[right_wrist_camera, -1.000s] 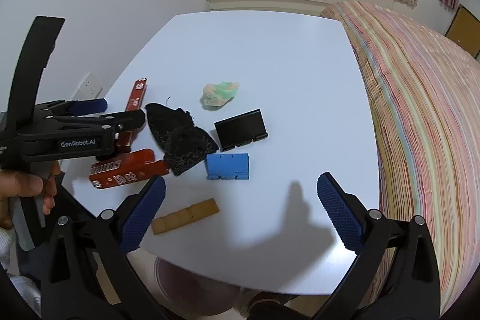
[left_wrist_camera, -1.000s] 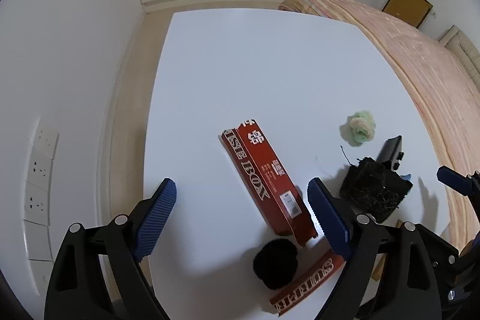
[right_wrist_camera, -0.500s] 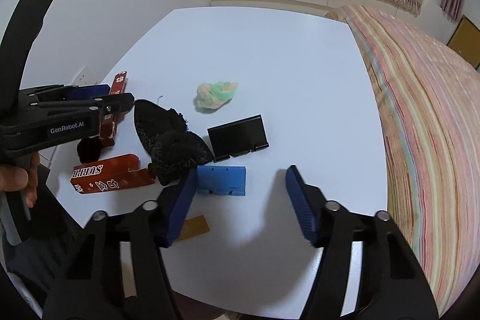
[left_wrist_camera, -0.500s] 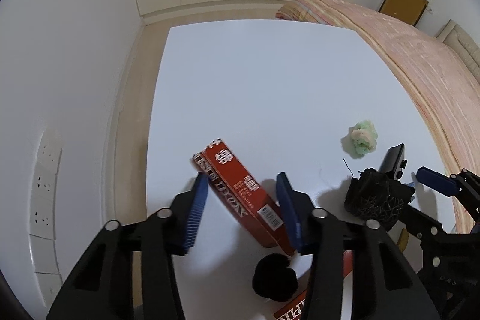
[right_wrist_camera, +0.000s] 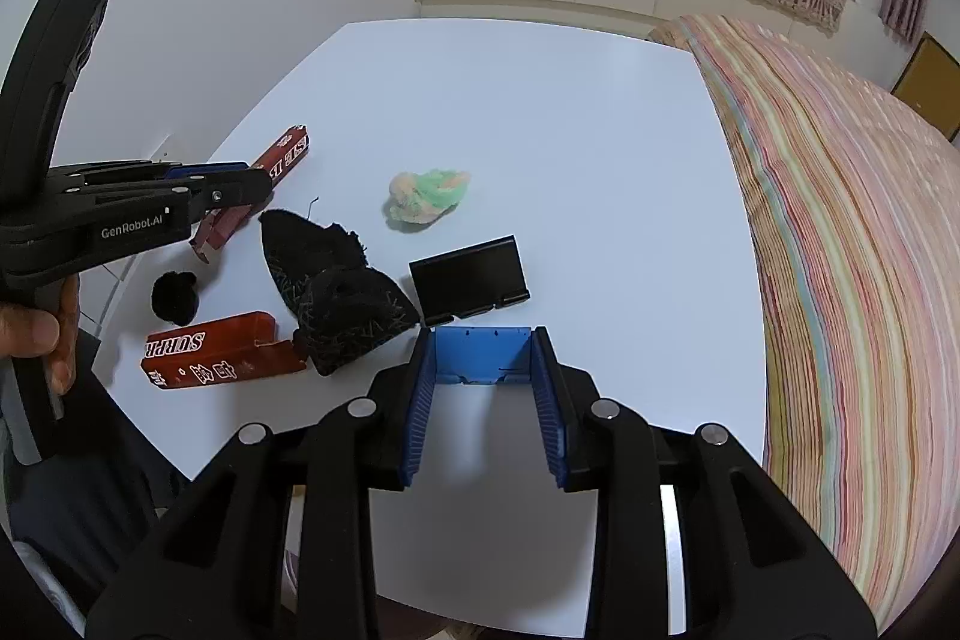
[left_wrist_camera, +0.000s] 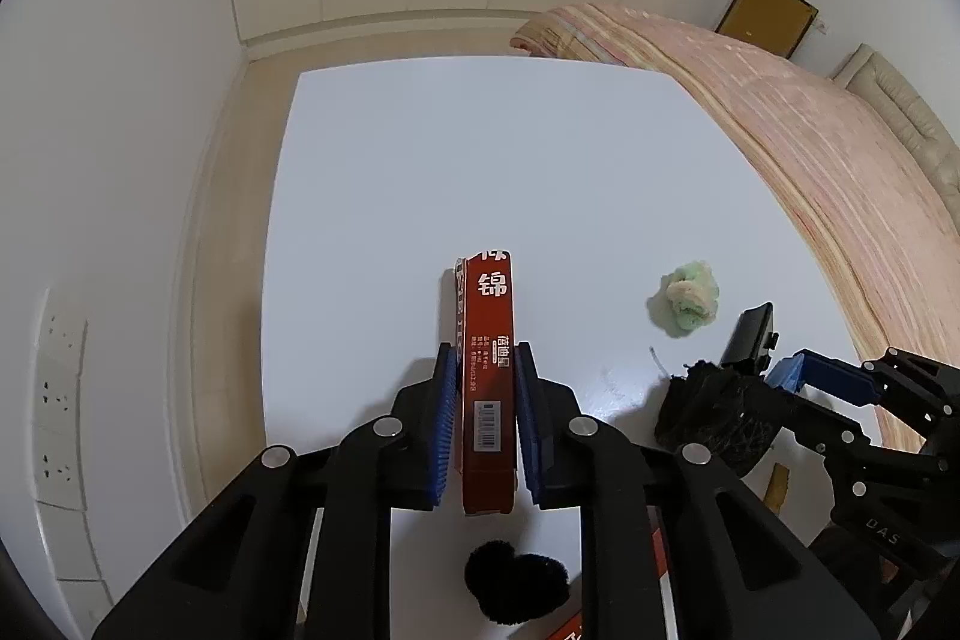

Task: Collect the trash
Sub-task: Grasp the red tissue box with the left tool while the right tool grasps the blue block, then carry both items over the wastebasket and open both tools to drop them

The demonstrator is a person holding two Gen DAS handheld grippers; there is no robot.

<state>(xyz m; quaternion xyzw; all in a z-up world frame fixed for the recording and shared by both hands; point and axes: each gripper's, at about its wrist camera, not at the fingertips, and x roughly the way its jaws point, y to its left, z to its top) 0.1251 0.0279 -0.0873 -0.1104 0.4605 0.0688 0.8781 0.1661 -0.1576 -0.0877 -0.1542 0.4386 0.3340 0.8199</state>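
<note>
My left gripper (left_wrist_camera: 483,370) is shut on a long red carton (left_wrist_camera: 489,340), gripping its sides; the carton also shows in the right wrist view (right_wrist_camera: 282,160). My right gripper (right_wrist_camera: 483,358) is shut on a small blue plastic box (right_wrist_camera: 483,355), its pads on the box's two ends. On the white table (right_wrist_camera: 570,130) lie a second red carton (right_wrist_camera: 210,352), a black mesh wad (right_wrist_camera: 336,286), a black pompom (right_wrist_camera: 174,295), a green and peach crumpled wad (right_wrist_camera: 426,196) and a black phone stand (right_wrist_camera: 468,277).
A bed with a striped pink cover (right_wrist_camera: 840,250) runs along the table's right side. A wall with sockets (left_wrist_camera: 60,400) is at the left. A tan strip (left_wrist_camera: 777,487) lies near the table's front edge.
Both grippers moved forward and closed: the left onto the long red carton, the right onto the blue box. The carton now points straight ahead between the left fingers.
</note>
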